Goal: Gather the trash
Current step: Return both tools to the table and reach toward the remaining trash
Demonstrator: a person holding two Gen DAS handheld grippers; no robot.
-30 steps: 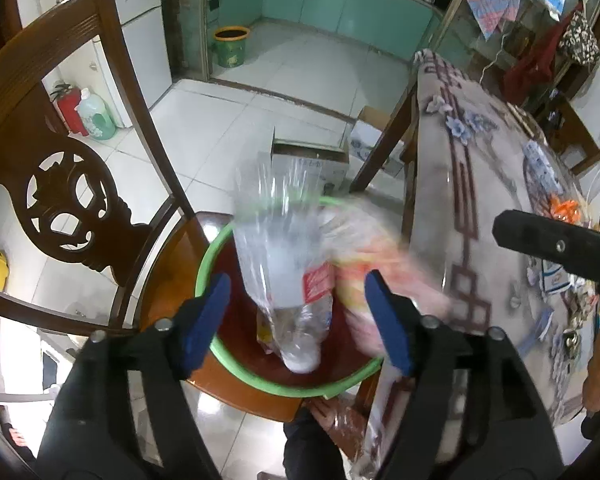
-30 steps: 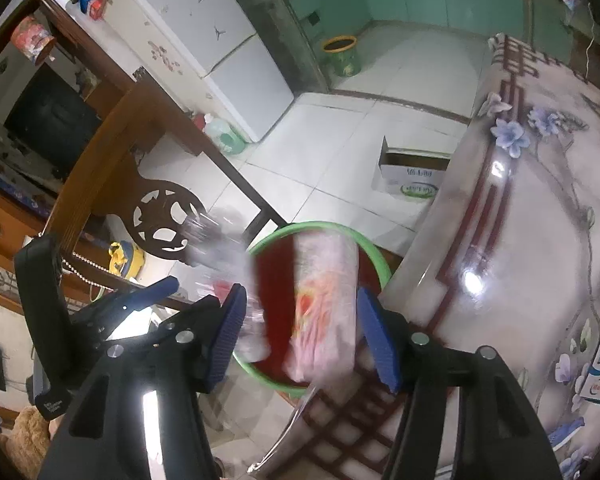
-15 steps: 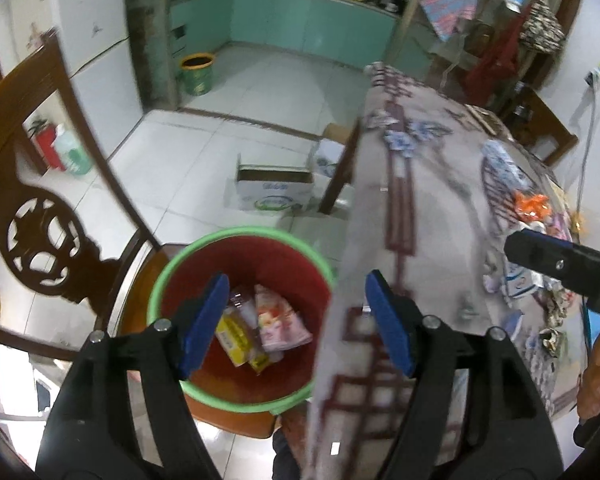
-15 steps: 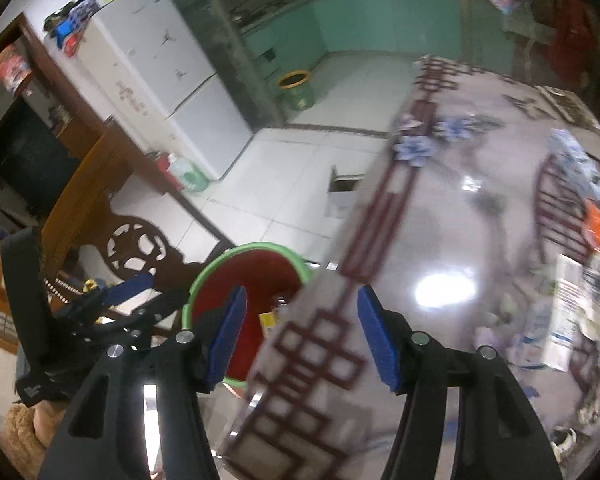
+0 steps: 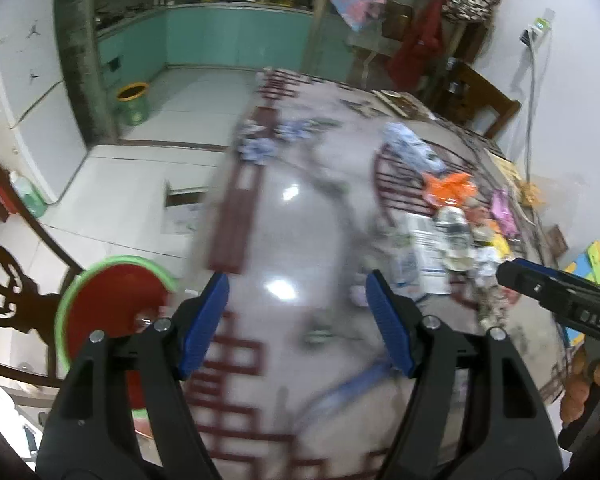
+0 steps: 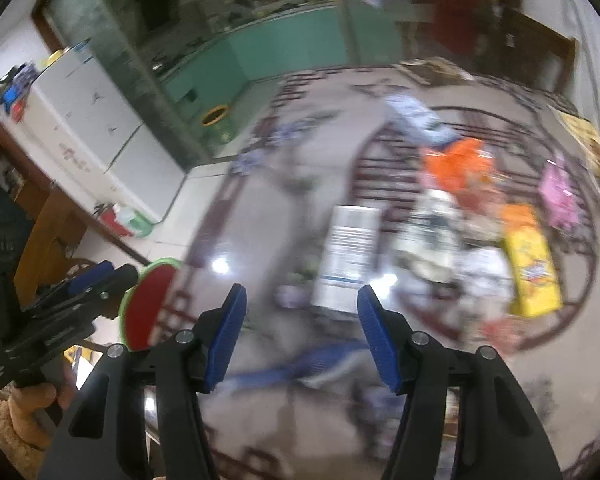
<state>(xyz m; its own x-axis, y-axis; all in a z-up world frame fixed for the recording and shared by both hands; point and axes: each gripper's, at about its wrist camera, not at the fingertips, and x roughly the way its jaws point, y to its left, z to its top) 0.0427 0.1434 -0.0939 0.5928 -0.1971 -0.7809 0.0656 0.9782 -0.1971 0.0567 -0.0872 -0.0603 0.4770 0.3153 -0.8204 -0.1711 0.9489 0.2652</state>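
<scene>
My left gripper point(image 5: 298, 300) is open and empty above the patterned table point(image 5: 284, 220). My right gripper point(image 6: 300, 316) is open and empty too, over the same table. A red bin with a green rim point(image 5: 108, 304) stands on a chair at the left, also in the right wrist view point(image 6: 150, 304). A heap of trash lies on the table's right: an orange wrapper point(image 6: 456, 168), a white carton point(image 6: 350, 256), a yellow packet point(image 6: 534, 272), a pink wrapper point(image 6: 558, 192). Both views are blurred.
A carved wooden chair point(image 5: 4, 284) holds the bin. A cardboard box point(image 5: 184, 208) sits on the tiled floor beside the table. A green floor bin point(image 5: 132, 104) stands by the kitchen. Another chair point(image 5: 480, 100) is at the table's far side.
Both grippers let go of a clear bottle and a wrapper into the red bin, then swung right and up over the table toward the trash heap.
</scene>
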